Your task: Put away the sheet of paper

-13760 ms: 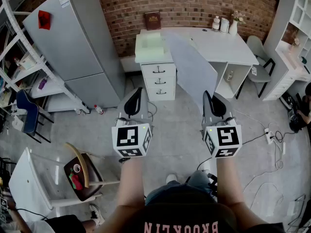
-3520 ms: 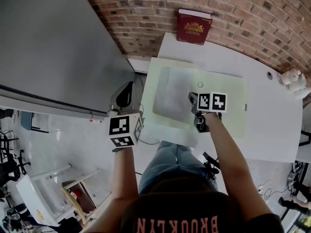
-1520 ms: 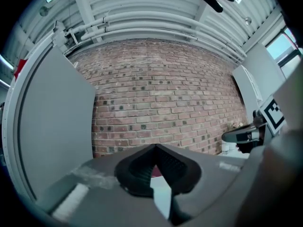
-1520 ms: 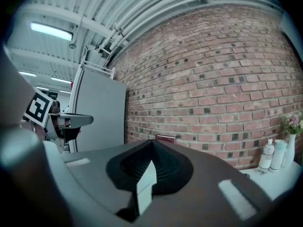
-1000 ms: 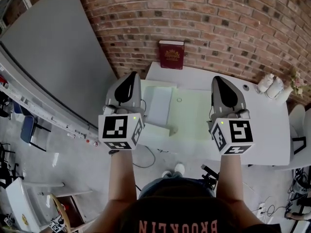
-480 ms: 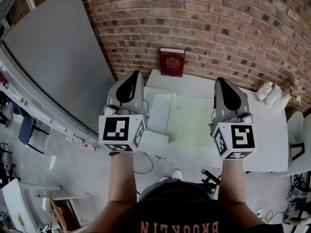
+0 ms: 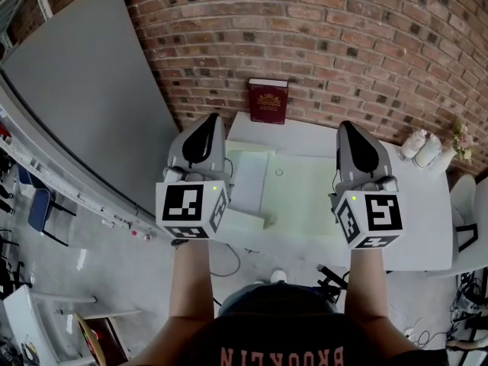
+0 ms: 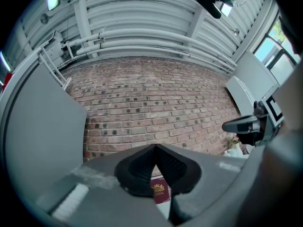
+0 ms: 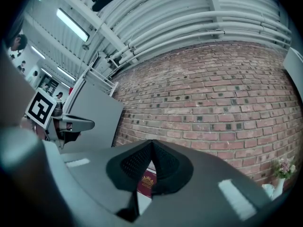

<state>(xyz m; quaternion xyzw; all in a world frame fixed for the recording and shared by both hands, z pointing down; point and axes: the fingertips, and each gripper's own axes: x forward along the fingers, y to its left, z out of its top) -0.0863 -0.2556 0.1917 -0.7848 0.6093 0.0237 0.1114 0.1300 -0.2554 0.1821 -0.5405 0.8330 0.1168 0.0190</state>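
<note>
The sheet of paper [image 7: 248, 176] lies flat on the left part of a pale green mat [image 7: 305, 197] on the white desk [image 7: 415, 204]. No gripper touches it. I hold both grippers up above the desk's near side, pointing at the brick wall. The left gripper [image 7: 208, 120] hangs over the mat's left edge, its pads pressed together with nothing between them [image 8: 155, 147]. Over the mat's right part, the right gripper [image 7: 351, 126] is likewise shut and empty [image 9: 152, 143].
A red book [image 7: 267, 101] leans against the brick wall at the back of the desk. White bottles [image 7: 421, 143] and a small flower vase [image 7: 460, 139] stand at the desk's far right. A tall grey fridge [image 7: 76, 97] stands left of the desk.
A few seconds ago the right gripper was down at the paper on the mat; now both grippers are raised and away from it. Over the last second they barely moved.
</note>
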